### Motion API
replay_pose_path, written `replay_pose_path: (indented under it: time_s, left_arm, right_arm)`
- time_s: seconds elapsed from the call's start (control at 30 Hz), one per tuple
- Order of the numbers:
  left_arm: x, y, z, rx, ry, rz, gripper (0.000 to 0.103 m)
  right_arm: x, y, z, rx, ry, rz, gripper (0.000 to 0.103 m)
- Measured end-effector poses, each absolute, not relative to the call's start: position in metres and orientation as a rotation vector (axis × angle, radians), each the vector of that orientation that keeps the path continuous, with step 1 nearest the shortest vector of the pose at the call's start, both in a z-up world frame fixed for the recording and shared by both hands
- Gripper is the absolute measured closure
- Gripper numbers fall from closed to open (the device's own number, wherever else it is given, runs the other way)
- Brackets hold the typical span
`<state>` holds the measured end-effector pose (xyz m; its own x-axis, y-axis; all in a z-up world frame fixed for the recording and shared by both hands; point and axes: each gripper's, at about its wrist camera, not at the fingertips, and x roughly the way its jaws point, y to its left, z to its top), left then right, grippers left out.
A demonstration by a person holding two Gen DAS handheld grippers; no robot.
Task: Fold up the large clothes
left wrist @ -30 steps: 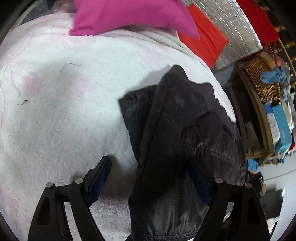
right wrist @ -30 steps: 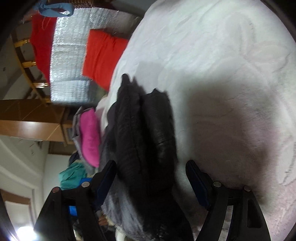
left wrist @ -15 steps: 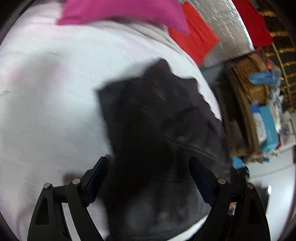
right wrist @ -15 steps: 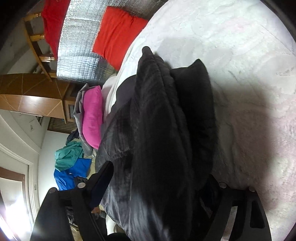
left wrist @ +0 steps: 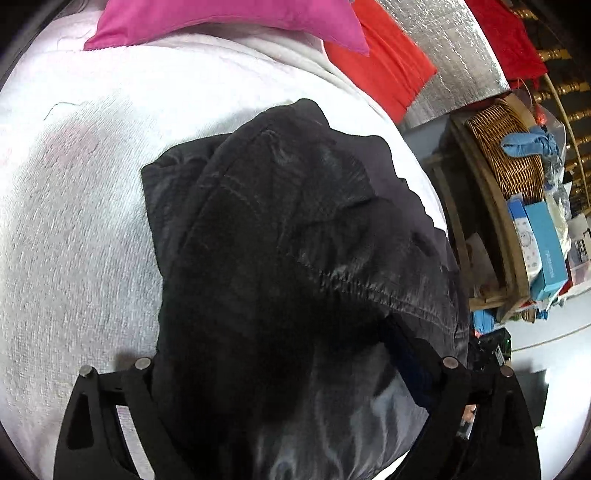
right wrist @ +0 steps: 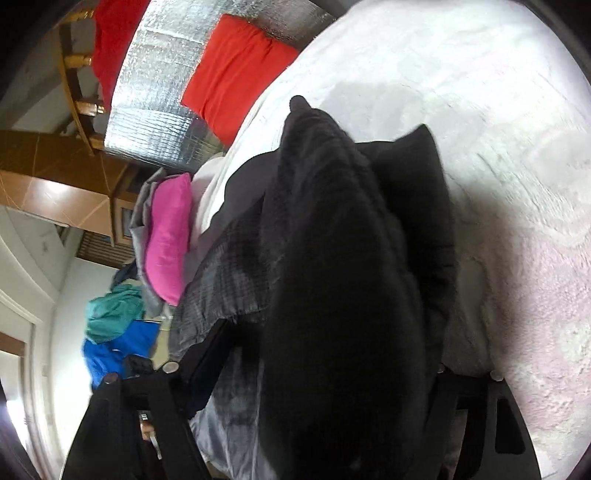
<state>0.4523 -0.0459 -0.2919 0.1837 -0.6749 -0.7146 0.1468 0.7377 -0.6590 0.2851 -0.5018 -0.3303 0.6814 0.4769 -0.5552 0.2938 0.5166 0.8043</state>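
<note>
A: Where's the black garment (left wrist: 288,258)?

B: Mid-frame in both views, bunched on the white bed cover (left wrist: 74,229), draped over your tools.

A: Fingers?

B: Left gripper (left wrist: 295,365): jaws just opened wider, cloth between them, pads hidden, can't tell if it's clamped. Right gripper (right wrist: 306,369): just closed a bit, cloth covers the gap, can't tell either. Pink pillow (left wrist: 229,18) at top.

black garment (left wrist: 295,266) fills centre; white bedcover (left wrist: 74,229) free to its left; pink pillow (left wrist: 221,18) blocks far edge.
</note>
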Motion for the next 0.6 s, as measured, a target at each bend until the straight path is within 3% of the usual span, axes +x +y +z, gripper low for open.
replay_pose_path:
  time_s: [0.3, 0.47, 0.6]
  left_arm:
    - [0.449, -0.046, -0.288, -0.539, 1.203, -0.558, 0.011]
    - [0.445, -0.05, -0.284, -0.496, 1.17, -0.509, 0.031]
    - [0.437, -0.055, -0.286, -0.444, 1.148, -0.478, 0.031]
  right_arm:
    - [0.285, -0.495, -0.33, 1.021, 0.868, 0.054, 0.035]
    - [0.283, -0.49, -0.322, 1.004, 0.855, -0.002, 0.04]
    - [0.287, -0.485, -0.323, 0.956, 0.874, -0.043, 0.04]
